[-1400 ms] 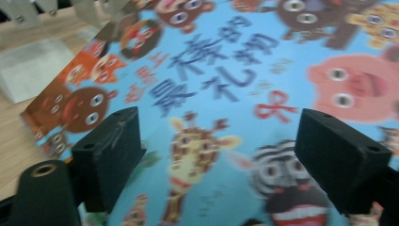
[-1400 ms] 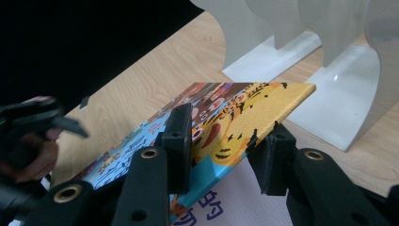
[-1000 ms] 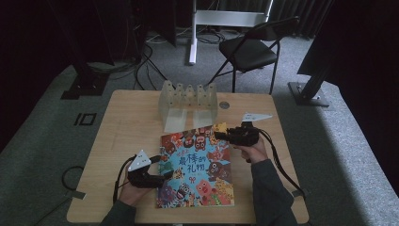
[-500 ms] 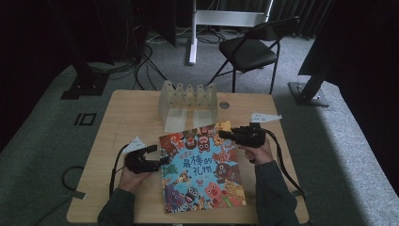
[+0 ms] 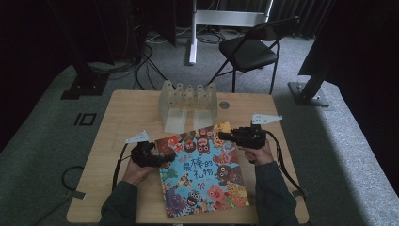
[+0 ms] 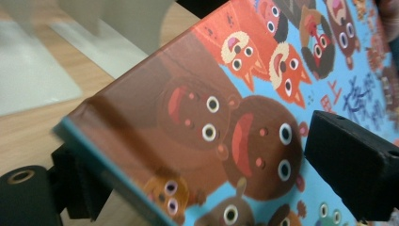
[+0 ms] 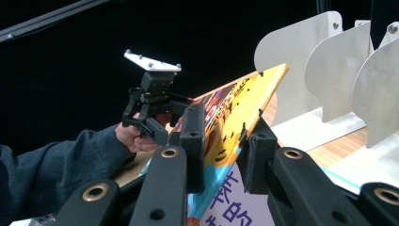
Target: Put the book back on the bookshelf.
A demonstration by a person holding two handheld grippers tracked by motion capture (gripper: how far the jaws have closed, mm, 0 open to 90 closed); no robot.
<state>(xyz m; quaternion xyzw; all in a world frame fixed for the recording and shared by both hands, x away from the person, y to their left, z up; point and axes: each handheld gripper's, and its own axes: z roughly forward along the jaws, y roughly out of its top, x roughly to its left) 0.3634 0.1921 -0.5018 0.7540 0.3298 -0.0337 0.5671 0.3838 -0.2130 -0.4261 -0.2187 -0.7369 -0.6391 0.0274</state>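
Note:
A colourful picture book (image 5: 202, 172) with cartoon animals on its cover is held over the wooden table (image 5: 117, 122), its far edge tilted up toward the rack. My left gripper (image 5: 160, 157) is shut on the book's left edge near the top corner. In the left gripper view, the cover (image 6: 263, 94) runs between the two black jaws of the gripper (image 6: 211, 179). My right gripper (image 5: 226, 136) is shut on the top right corner. In the right gripper view its jaws (image 7: 221, 150) pinch the book's edge (image 7: 235, 103), with the left gripper (image 7: 153, 108) beyond.
A white rack of upright dividers (image 5: 188, 101) stands at the table's far middle, just beyond the book; it rises close on the right in the right gripper view (image 7: 329, 70). A black folding chair (image 5: 249, 52) stands behind the table. Cables trail from both grippers.
The book has risen off the table and looks larger, its near end swung a little right. The left gripper slid farther from the person along the left edge. Both grippers kept their hold.

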